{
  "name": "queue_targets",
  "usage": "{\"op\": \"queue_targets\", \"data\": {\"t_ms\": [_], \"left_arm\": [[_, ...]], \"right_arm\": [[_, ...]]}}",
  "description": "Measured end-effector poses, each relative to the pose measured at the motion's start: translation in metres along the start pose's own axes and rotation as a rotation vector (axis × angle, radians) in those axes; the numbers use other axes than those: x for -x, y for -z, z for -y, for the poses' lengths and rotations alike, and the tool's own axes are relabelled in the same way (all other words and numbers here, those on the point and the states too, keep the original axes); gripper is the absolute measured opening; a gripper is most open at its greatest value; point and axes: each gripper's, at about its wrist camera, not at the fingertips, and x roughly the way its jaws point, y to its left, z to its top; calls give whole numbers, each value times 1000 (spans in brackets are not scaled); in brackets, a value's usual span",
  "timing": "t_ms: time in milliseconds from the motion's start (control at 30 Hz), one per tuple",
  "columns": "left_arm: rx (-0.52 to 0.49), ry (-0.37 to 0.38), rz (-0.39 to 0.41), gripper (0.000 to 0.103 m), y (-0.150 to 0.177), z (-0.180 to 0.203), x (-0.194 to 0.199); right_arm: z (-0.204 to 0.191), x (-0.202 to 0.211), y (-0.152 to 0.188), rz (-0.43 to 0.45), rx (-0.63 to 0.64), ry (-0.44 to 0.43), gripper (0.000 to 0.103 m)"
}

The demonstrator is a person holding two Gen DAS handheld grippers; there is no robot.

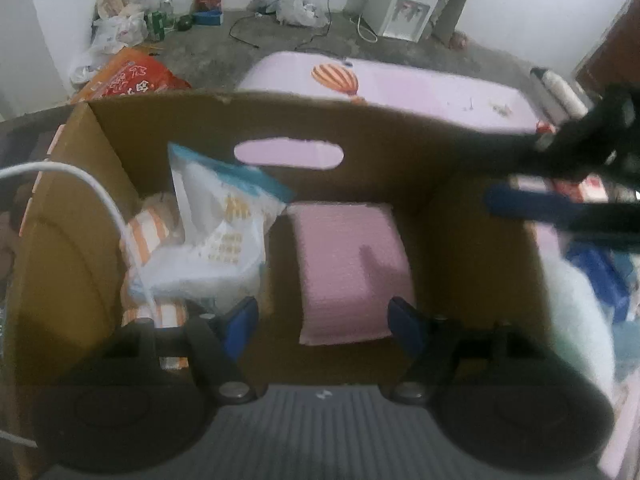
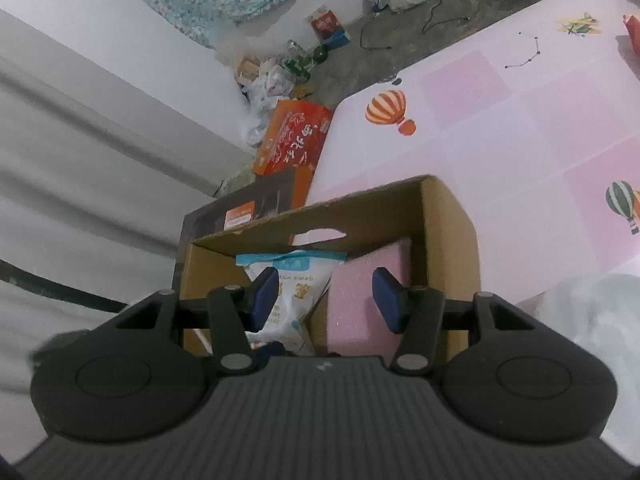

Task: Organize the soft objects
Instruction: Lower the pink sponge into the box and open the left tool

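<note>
Both my tongs, left gripper (image 1: 322, 322) and right gripper (image 2: 326, 300), gape empty over the box (image 1: 280, 112); pink foam pad (image 1: 348, 264) looks light, squashy, best pinched at its edge.

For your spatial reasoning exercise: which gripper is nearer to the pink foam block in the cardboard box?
Left. The left gripper hangs open inside the cardboard box, directly over the pink foam block. The right gripper, also open, sits farther back, above the box's near edge.
</note>
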Motion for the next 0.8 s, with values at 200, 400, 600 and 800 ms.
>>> {"op": "queue_targets", "data": {"t_ms": [200, 400, 600, 800], "left_arm": [[-62, -9, -3, 72, 9, 19, 4], [-123, -68, -16, 72, 1, 44, -19], [-89, -138, -53, 76, -4, 48, -50], [-30, -204, -7, 76, -5, 40, -45]], "right_arm": [[17, 30, -4, 60, -23, -27, 52], [44, 74, 5, 108, -83, -35, 52], [73, 91, 18, 109, -129, -12, 52], [97, 97, 26, 122, -171, -8, 53]]}}
